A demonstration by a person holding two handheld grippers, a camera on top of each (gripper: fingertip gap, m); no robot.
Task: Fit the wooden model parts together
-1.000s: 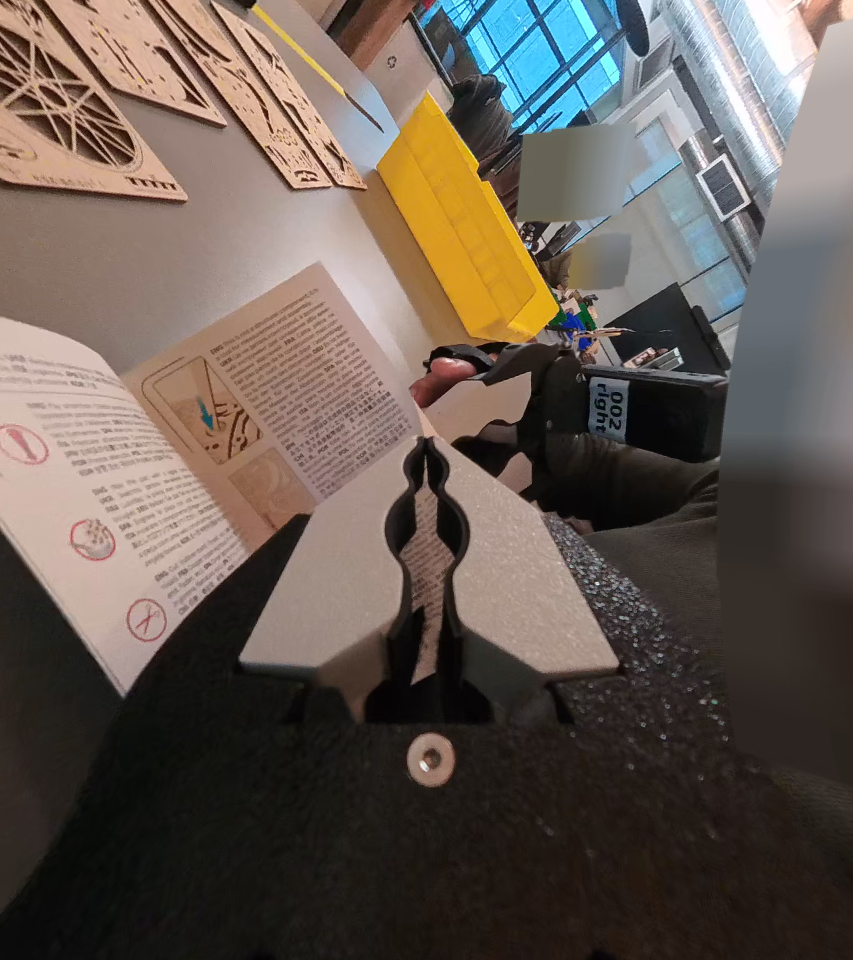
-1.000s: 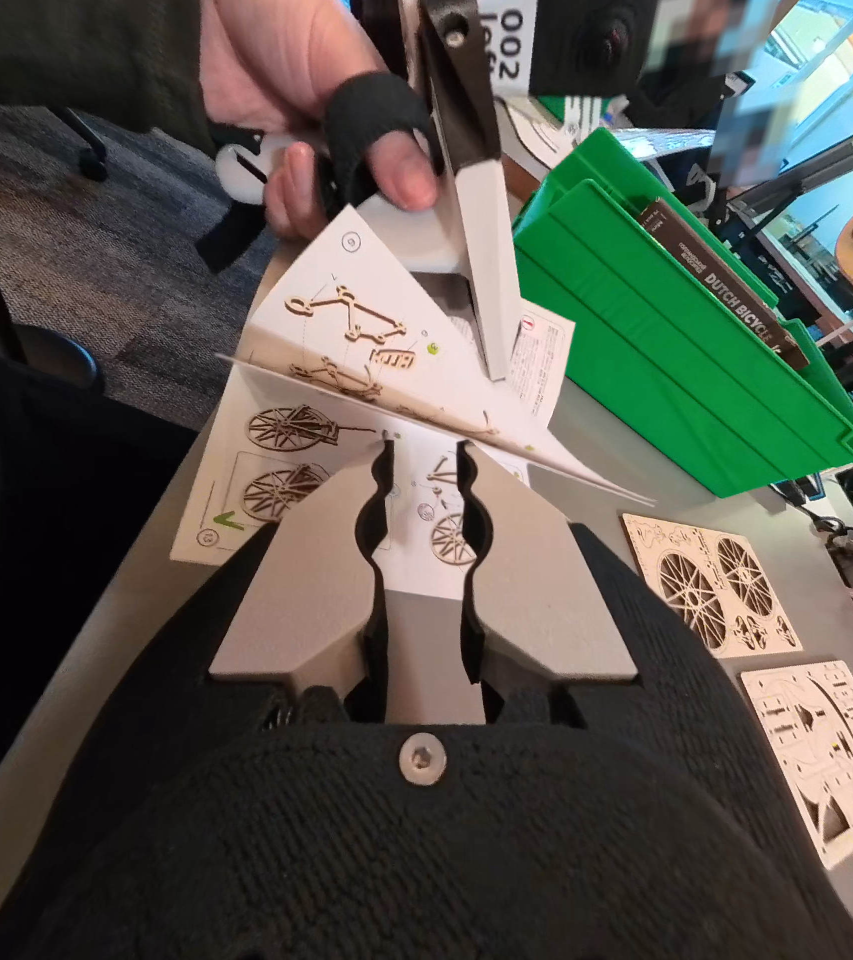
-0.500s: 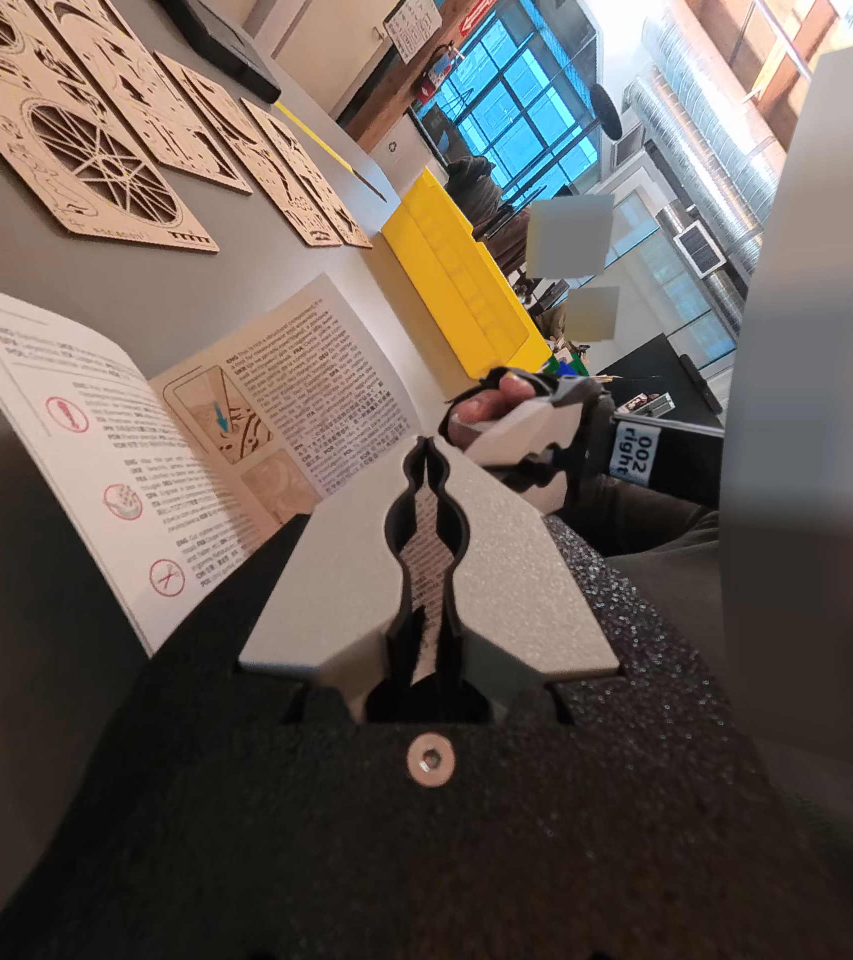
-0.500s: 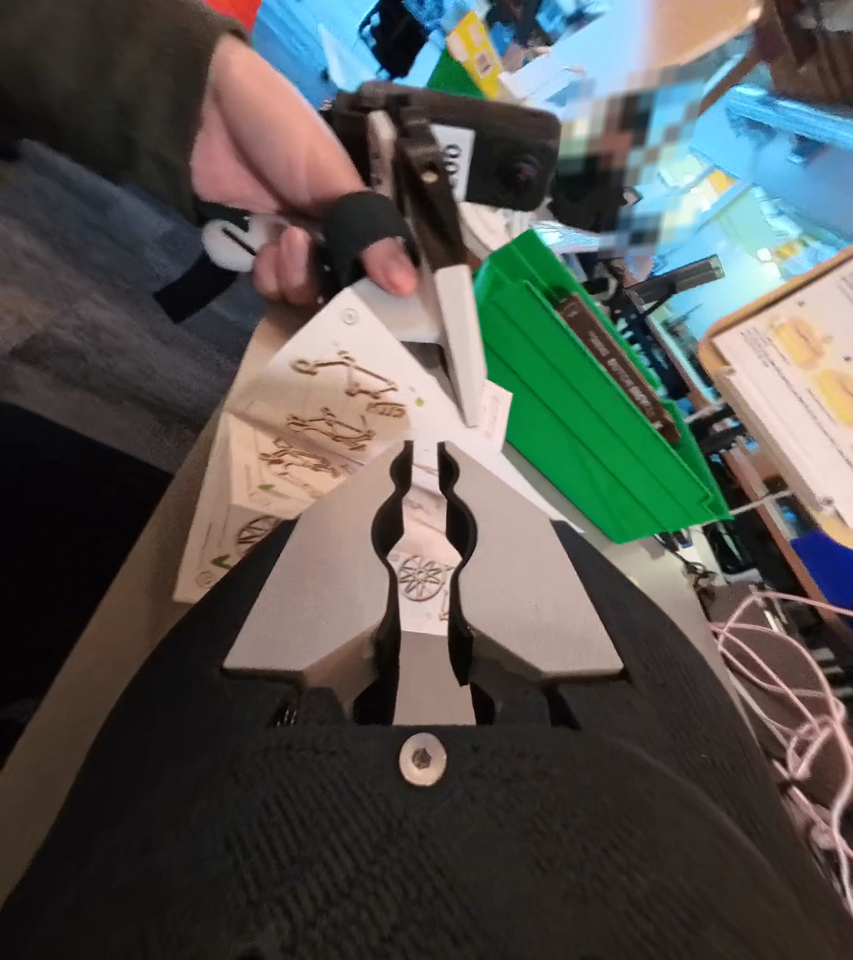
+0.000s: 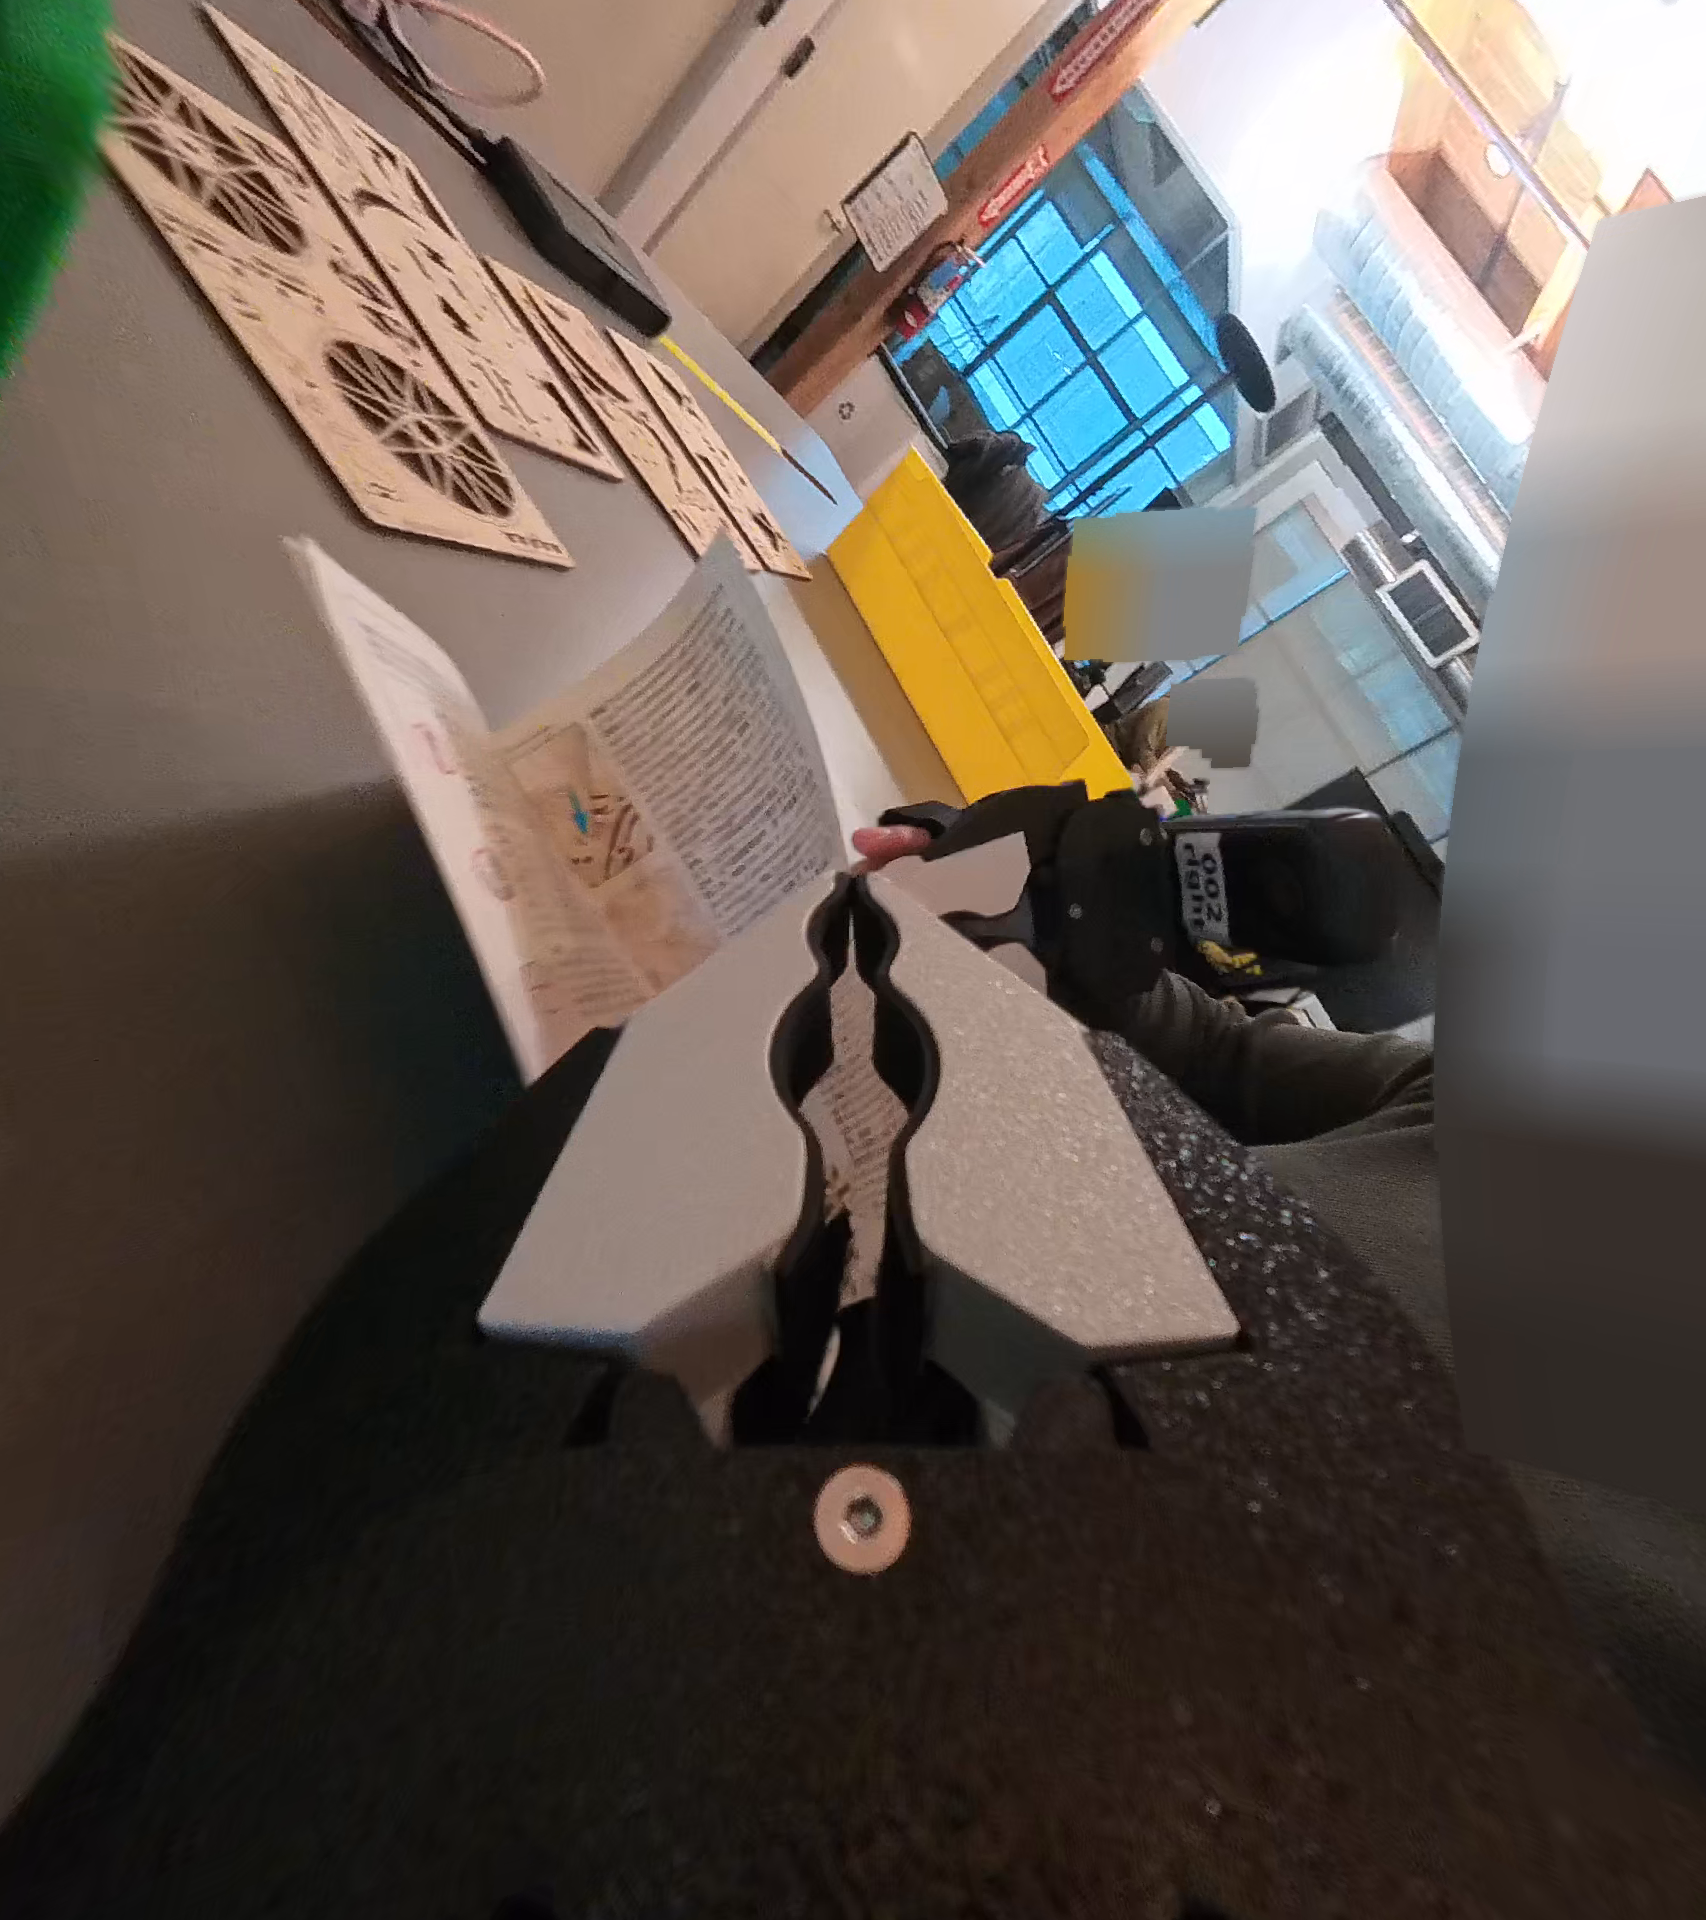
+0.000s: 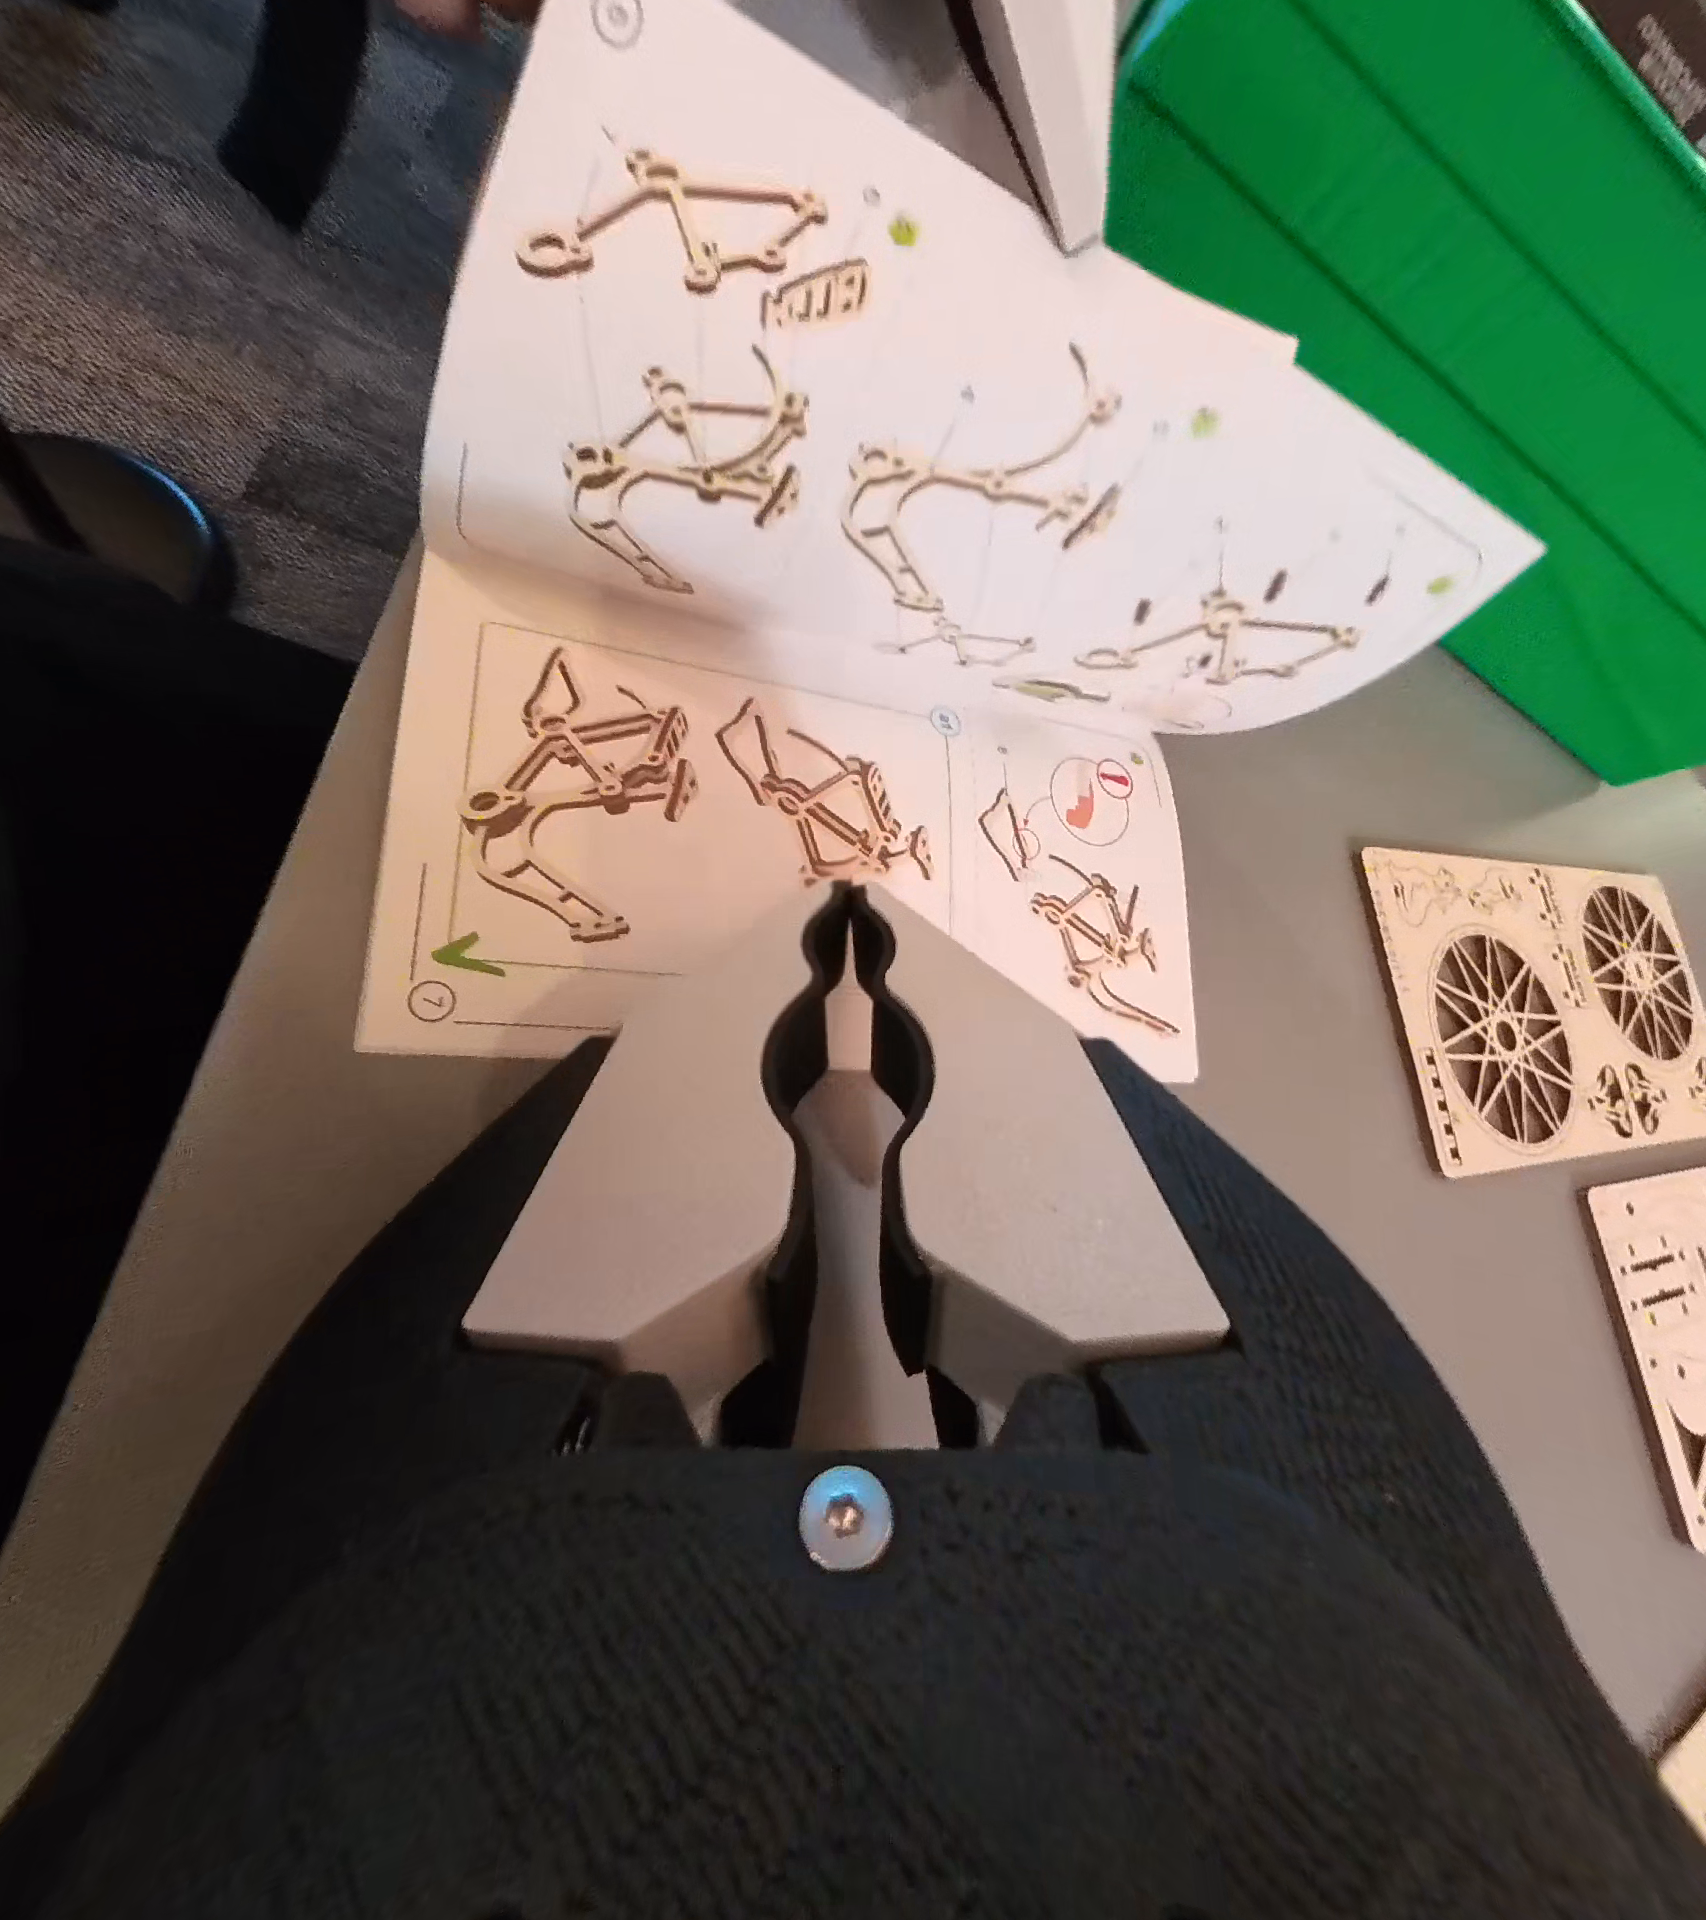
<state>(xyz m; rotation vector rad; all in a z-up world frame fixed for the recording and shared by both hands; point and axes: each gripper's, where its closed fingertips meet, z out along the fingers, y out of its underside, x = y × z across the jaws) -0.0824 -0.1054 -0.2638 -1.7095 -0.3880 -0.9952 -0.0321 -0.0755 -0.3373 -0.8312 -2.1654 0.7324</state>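
An open instruction booklet (image 5: 672, 748) lies at the grey table's near edge. My left gripper (image 5: 851, 883) is shut on one of its pages, and paper shows between the fingers. In the right wrist view that page (image 6: 828, 364) is lifted and curls over the flat lower page (image 6: 703, 821), with a grey left finger (image 6: 1046, 104) at its top. My right gripper (image 6: 844, 899) is shut, its tips over the lower page with nothing seen between them. Wooden part sheets (image 6: 1545, 1008) lie flat on the table (image 6: 1275, 1195); they also show in the left wrist view (image 5: 413, 416).
A green bin (image 6: 1451, 364) stands behind the booklet with a dark box in it. A yellow bin (image 5: 963, 644) stands farther along the table. A black device (image 5: 579, 239) and cables lie beyond the sheets. The table edge and carpet floor (image 6: 153, 260) are on the left. My right fingertips sit around 10 cm from my left ones.
My right gripper has closed from open to shut and swung down over the booklet. My left gripper has raised and turned the held page further, still shut on it.
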